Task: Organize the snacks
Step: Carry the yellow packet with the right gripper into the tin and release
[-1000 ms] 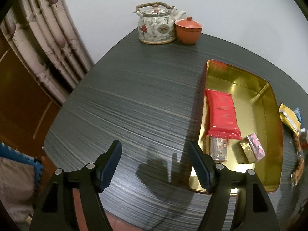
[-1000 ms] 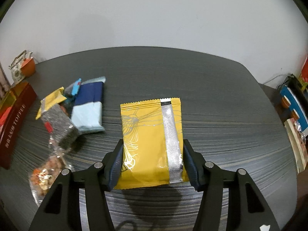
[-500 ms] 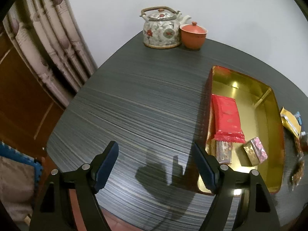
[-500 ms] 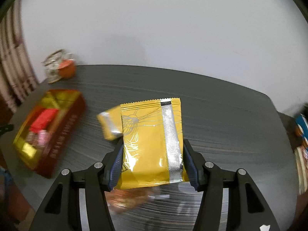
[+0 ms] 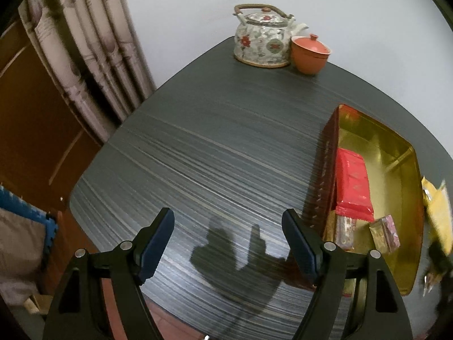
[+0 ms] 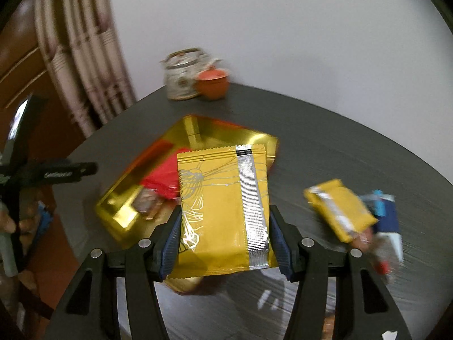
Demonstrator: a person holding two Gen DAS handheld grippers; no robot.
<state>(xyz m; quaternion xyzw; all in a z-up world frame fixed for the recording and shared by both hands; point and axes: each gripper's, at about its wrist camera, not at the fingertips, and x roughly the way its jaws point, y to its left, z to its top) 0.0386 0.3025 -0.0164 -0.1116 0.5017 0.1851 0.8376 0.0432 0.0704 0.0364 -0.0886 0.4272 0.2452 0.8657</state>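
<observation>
My right gripper (image 6: 225, 240) is shut on a yellow snack packet (image 6: 223, 206) and holds it in the air above the table, near the gold tin box (image 6: 124, 198). The tin (image 5: 396, 153) holds a red packet (image 5: 352, 182) and two small wrapped sweets (image 5: 386, 233). My left gripper (image 5: 228, 240) is open and empty over bare table to the left of the tin. The held yellow packet shows blurred at the right edge of the left wrist view (image 5: 438, 212).
A floral teapot (image 5: 262, 39) and an orange lidded cup (image 5: 310, 53) stand at the table's far corner. Loose snacks lie to the right of the tin: a small yellow packet (image 6: 339, 209) and a blue packet (image 6: 386, 215). A curtain (image 5: 85, 56) hangs to the left.
My right gripper has lifted the yellow packet off the table and swung it left toward the tin. My left gripper has shifted left, away from the tin, still open.
</observation>
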